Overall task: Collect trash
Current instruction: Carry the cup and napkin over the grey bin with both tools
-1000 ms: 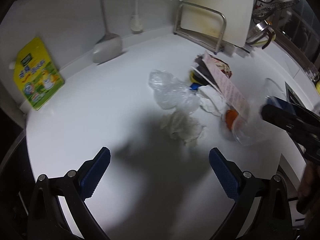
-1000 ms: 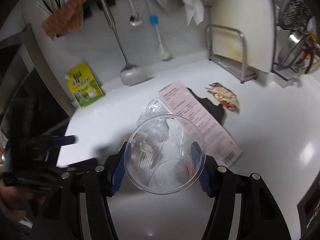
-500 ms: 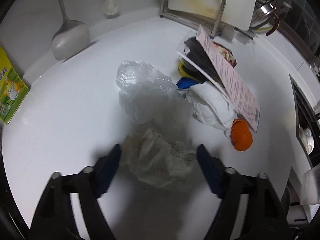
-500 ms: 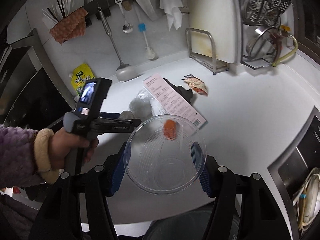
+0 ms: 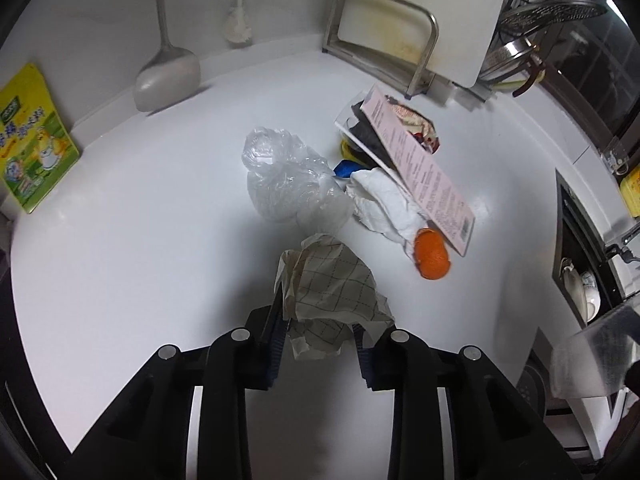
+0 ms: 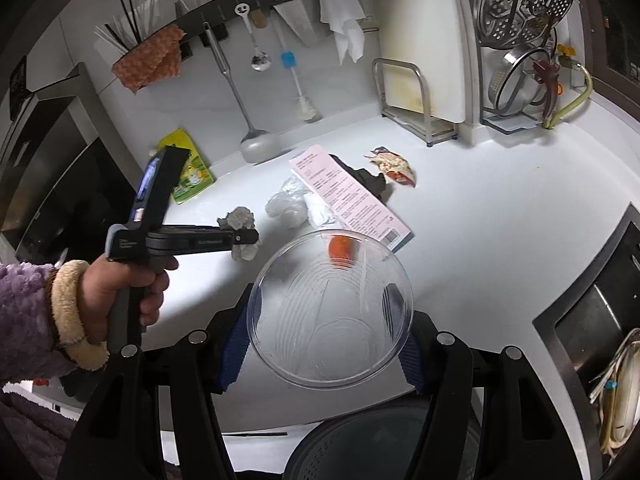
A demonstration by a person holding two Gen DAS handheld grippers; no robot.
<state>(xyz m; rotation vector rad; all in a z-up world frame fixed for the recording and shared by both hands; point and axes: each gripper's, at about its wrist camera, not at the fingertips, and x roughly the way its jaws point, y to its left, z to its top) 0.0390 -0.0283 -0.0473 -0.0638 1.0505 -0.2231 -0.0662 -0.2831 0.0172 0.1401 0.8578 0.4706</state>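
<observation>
My left gripper [image 5: 320, 336] has just been closing and now pinches the crumpled checked paper [image 5: 328, 284] at the lower middle of the left wrist frame; the wad bulges up and forward past the pads, so the hold looks shallow. My right gripper [image 6: 320, 344] is clamped on the clear plastic cup [image 6: 330, 312], its mouth facing the camera, with a dark bin [image 6: 384, 444] showing at the bottom edge of that frame.

The other trash sits on the white tabletop [image 5: 140, 240] above the paper — a clear plastic bag [image 5: 288, 180], a white tissue [image 5: 384, 204], an orange peel [image 5: 431, 256], a pink receipt [image 5: 420, 168] leaning over a dark wrapper.

Risks as I judge them: the paper could slide out when I lift, since only its lower folds are caught. The thin cup could buckle or pop free if I squeeze harder — and swinging toward the bin, the two grippers could bump.
</observation>
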